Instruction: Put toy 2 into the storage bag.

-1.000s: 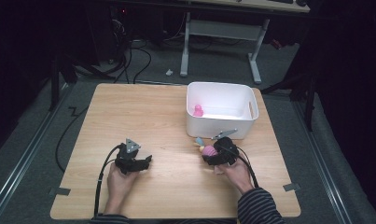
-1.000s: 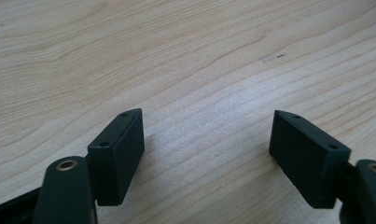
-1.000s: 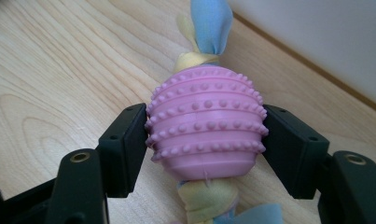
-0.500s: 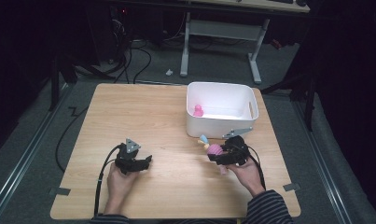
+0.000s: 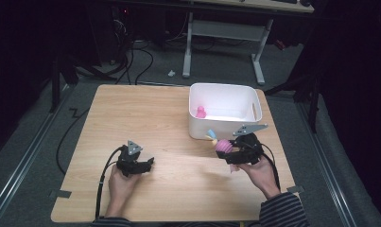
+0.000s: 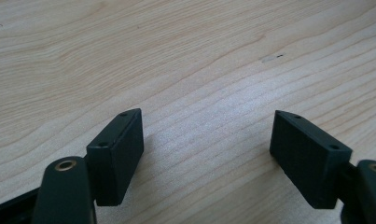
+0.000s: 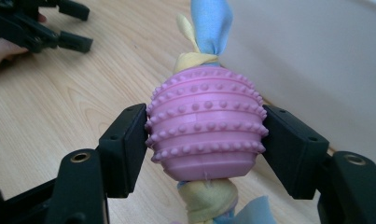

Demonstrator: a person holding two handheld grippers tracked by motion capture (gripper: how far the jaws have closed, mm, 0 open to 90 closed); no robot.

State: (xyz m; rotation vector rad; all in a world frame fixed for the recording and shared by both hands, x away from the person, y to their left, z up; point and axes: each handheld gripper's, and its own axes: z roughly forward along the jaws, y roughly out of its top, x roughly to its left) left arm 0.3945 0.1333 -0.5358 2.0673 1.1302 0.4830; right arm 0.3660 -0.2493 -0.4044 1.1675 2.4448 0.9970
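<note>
In the high view, the right hand-held gripper (image 5: 224, 150) pinches a pink studded ball toy (image 5: 222, 145) at lower right of centre, just before the white bin (image 5: 224, 126). The left hand-held gripper (image 5: 149, 164) rests on the surface (image 5: 145, 113). In the left gripper view, its jaws stand spread over bare wood. In the right gripper view, both pads press the toy's sides at frame centre.

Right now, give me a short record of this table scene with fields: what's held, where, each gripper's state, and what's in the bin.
held item: pink studded rubber ball toy with blue and yellow cloth knots
holder: right gripper, jaws clamped on the ball's sides
toy location: lifted off the wooden table, just in front of the white bin
left gripper: jaws open, nothing between them, low over the table
bin contents: one small pink item
</note>
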